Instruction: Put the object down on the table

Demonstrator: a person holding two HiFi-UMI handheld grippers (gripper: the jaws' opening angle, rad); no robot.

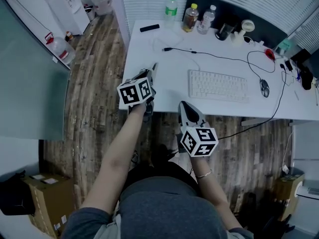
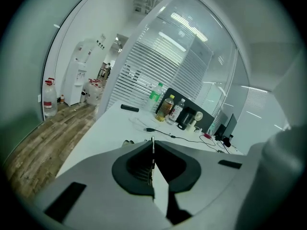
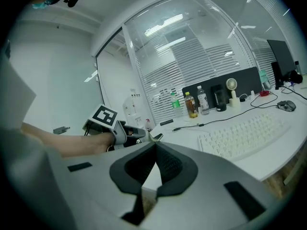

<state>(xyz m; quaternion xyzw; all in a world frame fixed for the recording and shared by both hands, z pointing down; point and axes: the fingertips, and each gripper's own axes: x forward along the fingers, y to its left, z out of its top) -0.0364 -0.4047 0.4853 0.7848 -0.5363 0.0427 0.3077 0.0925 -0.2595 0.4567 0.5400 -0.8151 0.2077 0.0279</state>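
Observation:
My left gripper [image 1: 153,65] hangs over the near left corner of the white table [image 1: 169,91]. Its jaws are shut, and in the left gripper view [image 2: 152,141] they meet in a thin line with nothing between them. My right gripper [image 1: 183,104] is at the table's front edge, below the keyboard, and is also shut and empty [image 3: 154,145]. The right gripper view shows the left gripper [image 3: 154,137] from the side with nothing in it. A small pale thing [image 2: 126,142] lies on the table just left of the left jaw tips, too small to identify.
A white keyboard [image 1: 218,85] and mouse [image 1: 264,87] lie to the right. A black cable [image 1: 219,58] crosses the table. Three bottles [image 1: 190,17], a black remote [image 1: 149,28] and a small fan [image 1: 247,26] stand at the back. Left of the table is wooden floor [image 1: 94,98] and a glass partition.

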